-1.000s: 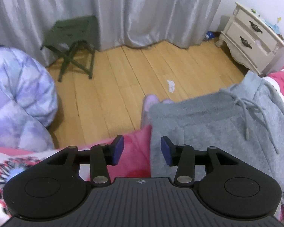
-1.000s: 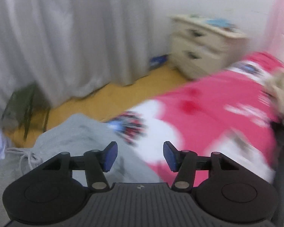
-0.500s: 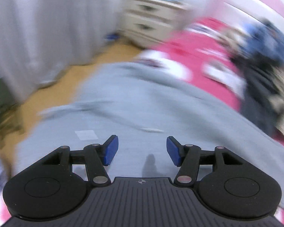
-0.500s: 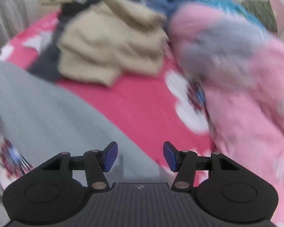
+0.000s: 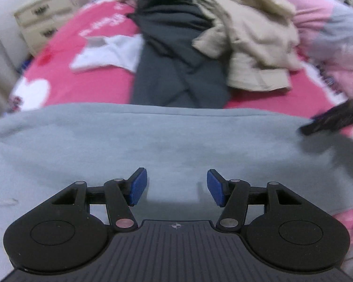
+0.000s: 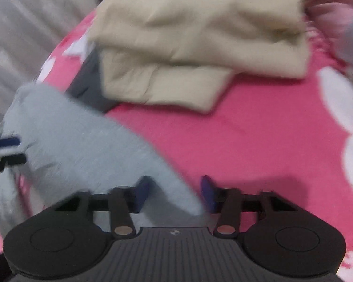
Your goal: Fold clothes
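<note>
Grey sweatpants [image 5: 167, 138] lie flat across the near edge of the pink bed [image 5: 66, 70]. Left gripper [image 5: 176, 188] hovers over them, jaws spread, nothing between. Right gripper [image 6: 174, 192] is closing w/ a grey fold between its pads, prob. not yet pinched; view blurred. Beige jacket [image 6: 200, 37] and dark garment [image 5: 176, 54] lie farther back.

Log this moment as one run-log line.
stage: folding | left gripper: open above grey sweatpants | right gripper: closing, sweatpants edge between jaws | beyond: beige jacket, dark trousers, pink bedsheet
</note>
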Demonstrator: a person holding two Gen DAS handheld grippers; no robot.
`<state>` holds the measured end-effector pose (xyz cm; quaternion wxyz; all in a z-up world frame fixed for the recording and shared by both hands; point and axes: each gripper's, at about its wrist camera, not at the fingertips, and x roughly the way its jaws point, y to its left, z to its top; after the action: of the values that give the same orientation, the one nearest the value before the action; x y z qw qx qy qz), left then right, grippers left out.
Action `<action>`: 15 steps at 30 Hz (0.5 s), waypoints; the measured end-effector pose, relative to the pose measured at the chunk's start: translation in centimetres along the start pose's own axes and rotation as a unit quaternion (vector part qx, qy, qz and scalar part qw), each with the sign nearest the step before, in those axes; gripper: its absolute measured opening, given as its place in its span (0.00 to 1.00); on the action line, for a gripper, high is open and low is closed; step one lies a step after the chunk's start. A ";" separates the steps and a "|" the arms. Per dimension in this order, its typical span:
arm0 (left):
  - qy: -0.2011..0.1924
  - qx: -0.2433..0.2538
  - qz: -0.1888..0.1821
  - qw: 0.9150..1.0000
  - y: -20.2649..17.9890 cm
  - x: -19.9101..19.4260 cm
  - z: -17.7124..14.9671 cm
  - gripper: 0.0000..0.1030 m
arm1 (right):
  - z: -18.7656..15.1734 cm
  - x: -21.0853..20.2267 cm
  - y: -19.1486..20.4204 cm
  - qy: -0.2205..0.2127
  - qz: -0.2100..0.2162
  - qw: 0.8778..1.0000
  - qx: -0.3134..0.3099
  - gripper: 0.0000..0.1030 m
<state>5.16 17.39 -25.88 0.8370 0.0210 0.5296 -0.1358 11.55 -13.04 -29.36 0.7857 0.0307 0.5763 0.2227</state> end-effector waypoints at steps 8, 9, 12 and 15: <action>0.035 -0.086 -0.101 0.991 -3.4 2.0 1.0 0.55 | -11.6 -2.3 14.5 -0.087 -0.112 0.979 -0.149 0.32; 0.045 -0.074 -0.090 0.992 -4.4 2.9 1.0 0.55 | -12.9 -1.9 15.8 -0.092 -0.134 0.974 -0.159 0.44; 0.075 -0.023 -0.041 0.996 -6.8 5.3 0.4 0.55 | -15.6 -1.5 18.2 -0.098 -0.166 0.967 -0.165 0.50; 0.087 0.013 -0.004 0.996 -7.8 6.5 -0.6 0.55 | -16.9 -5.4 17.5 -0.120 -0.142 0.973 -0.136 0.52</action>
<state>5.29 8.69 -31.08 0.7866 0.0416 0.5989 -0.1442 -10.73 -2.92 -24.89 0.8696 -0.1322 0.4403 0.1803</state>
